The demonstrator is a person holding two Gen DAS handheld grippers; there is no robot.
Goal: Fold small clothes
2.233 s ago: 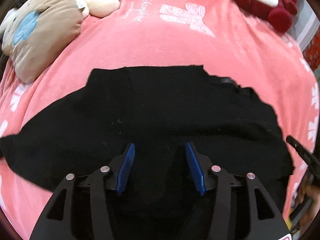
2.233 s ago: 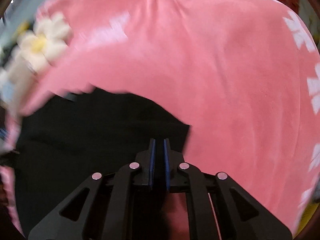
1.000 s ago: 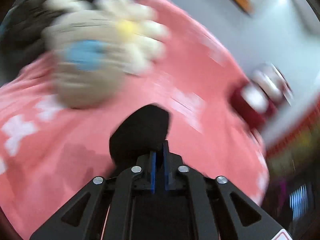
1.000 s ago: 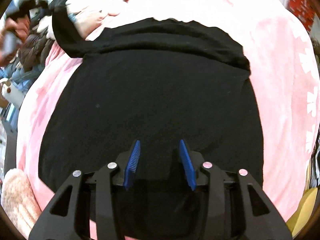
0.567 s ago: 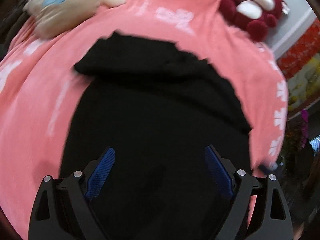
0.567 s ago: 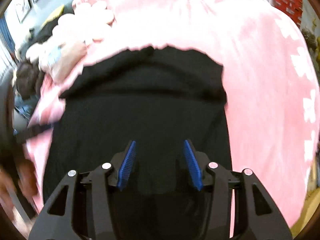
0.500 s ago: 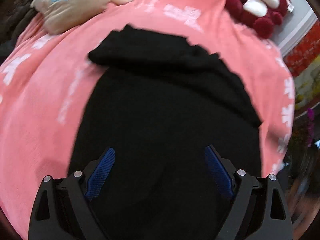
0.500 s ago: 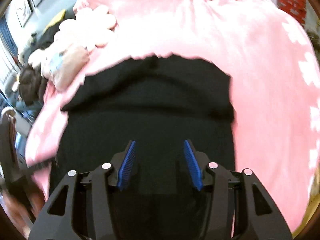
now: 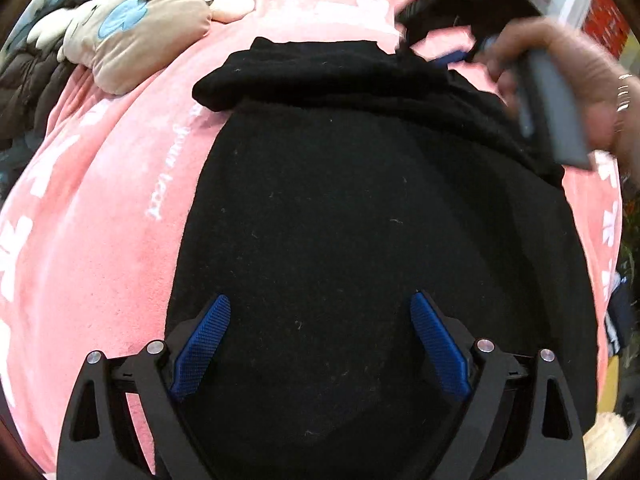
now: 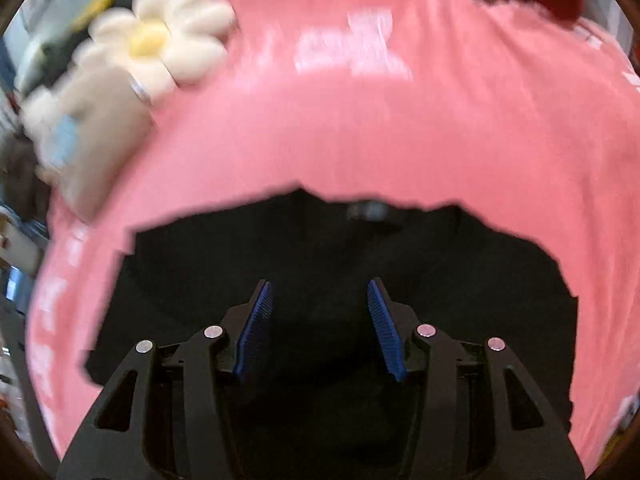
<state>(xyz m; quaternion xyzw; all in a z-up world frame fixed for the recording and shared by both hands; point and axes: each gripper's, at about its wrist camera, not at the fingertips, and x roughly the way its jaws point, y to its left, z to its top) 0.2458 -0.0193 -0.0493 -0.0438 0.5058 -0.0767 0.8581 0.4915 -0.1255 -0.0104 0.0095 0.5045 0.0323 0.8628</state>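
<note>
— What are the claws doing?
— The left gripper stands spread wide, released, its ribbed blue pads hovering over the flat black knit garment, clamping nothing. The right gripper is closing, its pads still apart above the cloth, not pinching it.
— And where does the garment lie?
— Spread on the soft pink blanket with white prints, its far part folded into a thick band toward the blanket's far edge. A hand holds the right tool near that band's right end. A beige plush cushion and a cream daisy plush sit at the far left corner.
</note>
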